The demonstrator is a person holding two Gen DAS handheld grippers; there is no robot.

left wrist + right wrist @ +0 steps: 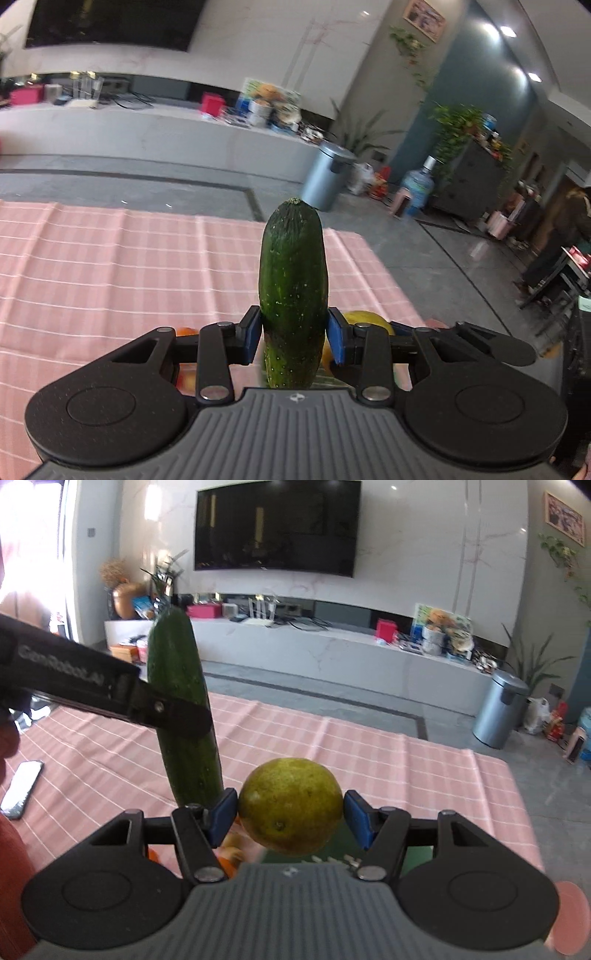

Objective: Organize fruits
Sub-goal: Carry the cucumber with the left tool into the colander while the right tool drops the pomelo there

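- The left claw (293, 338) grips a long dark-green cucumber (293, 295) upright at frame centre, low on its length; it may tip.
- The right claw (291, 812) pinches a round yellow-green citrus (291, 805) at lower centre; the smooth rind may roll out onto the pink checked desk (406, 775).

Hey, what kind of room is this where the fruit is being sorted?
Most likely a home living room. A large wall-mounted TV hangs over a long, cluttered media console, potted plants stand by the wall, and the work surface is a table under a pink checked cloth.
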